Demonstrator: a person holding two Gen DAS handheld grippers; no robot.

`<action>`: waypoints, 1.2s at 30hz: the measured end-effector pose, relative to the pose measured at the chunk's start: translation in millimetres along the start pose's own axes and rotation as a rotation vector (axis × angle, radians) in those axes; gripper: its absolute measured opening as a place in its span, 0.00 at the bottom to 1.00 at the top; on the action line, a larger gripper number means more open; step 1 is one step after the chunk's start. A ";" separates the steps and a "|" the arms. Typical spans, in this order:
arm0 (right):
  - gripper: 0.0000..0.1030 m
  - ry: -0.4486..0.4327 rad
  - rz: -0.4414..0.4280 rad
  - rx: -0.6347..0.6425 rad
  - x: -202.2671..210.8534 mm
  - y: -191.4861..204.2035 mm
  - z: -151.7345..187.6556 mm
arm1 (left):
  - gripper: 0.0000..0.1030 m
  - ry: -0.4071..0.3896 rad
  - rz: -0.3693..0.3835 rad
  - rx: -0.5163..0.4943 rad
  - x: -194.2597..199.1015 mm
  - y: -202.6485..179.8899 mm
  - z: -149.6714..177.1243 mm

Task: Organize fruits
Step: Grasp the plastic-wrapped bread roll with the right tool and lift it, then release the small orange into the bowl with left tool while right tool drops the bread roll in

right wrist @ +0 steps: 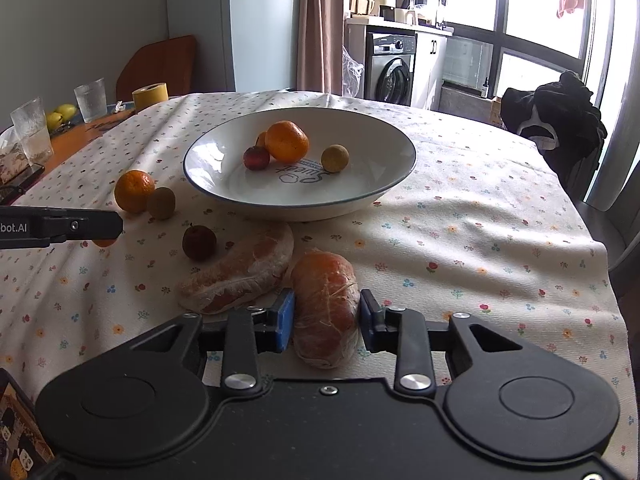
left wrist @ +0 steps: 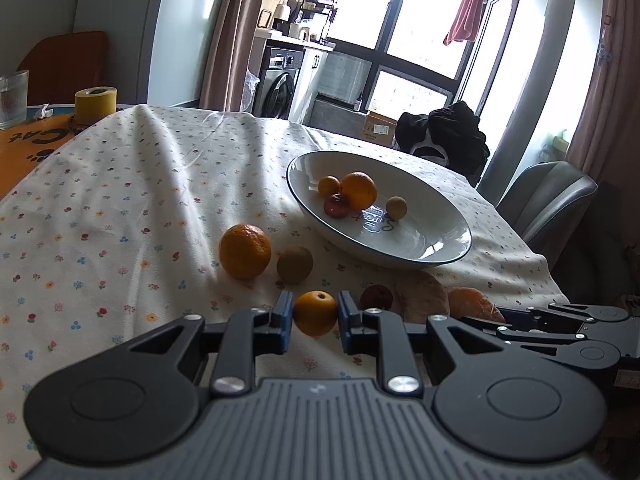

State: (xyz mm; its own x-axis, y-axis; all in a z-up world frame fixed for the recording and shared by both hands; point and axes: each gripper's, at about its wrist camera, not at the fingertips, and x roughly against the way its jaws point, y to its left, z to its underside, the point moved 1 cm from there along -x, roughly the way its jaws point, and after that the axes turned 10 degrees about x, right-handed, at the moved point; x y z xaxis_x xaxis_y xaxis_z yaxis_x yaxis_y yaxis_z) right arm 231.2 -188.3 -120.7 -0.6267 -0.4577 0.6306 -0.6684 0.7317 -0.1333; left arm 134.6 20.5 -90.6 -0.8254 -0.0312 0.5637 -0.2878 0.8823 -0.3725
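My left gripper (left wrist: 315, 314) is shut on a small orange fruit (left wrist: 315, 312), low over the floral tablecloth. My right gripper (right wrist: 327, 316) is shut on a peeled citrus segment (right wrist: 325, 304) that lies on the cloth. A second segment (right wrist: 240, 268) and a dark red fruit (right wrist: 199, 242) lie just left of it. A large orange (left wrist: 245, 251) and a brownish round fruit (left wrist: 295, 265) sit ahead of the left gripper. The white bowl (right wrist: 300, 210) holds a large orange (right wrist: 286, 141), a red fruit (right wrist: 256, 157), a yellowish round fruit (right wrist: 335, 158) and a small orange, half hidden.
A yellow tape roll (right wrist: 150, 95) and two glasses (right wrist: 91, 100) stand on the bare orange tabletop at far left. A grey chair (left wrist: 548, 196) stands past the table's right edge, and a black garment (right wrist: 556, 116) hangs over another chair. A phone (right wrist: 20, 432) lies at the near left.
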 end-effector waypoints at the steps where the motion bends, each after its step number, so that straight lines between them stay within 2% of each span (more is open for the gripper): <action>1: 0.28 -0.004 0.003 -0.006 1.6 -0.8 0.4 | 0.21 -0.002 0.001 -0.001 0.4 -0.6 -0.5; 4: 0.25 -0.022 0.010 -0.014 8.6 -3.7 -1.1 | 0.21 -0.006 0.003 -0.005 0.1 -3.7 -2.7; 21: 0.24 -0.100 0.046 -0.041 30.3 -21.1 -19.1 | 0.21 -0.043 0.026 -0.033 -3.4 -20.6 -19.6; 36: 0.24 -0.136 0.061 -0.058 17.7 -35.1 -43.1 | 0.21 -0.072 0.034 -0.065 -25.8 -37.1 -44.3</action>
State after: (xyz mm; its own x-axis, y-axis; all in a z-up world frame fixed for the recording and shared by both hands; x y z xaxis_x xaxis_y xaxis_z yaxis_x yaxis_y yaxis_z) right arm 260.9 -200.3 -72.0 -0.7169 -0.4727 0.5125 -0.6053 0.7867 -0.1212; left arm 188.1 9.4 -58.7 -0.8673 -0.0326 0.4968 -0.2293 0.9118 -0.3405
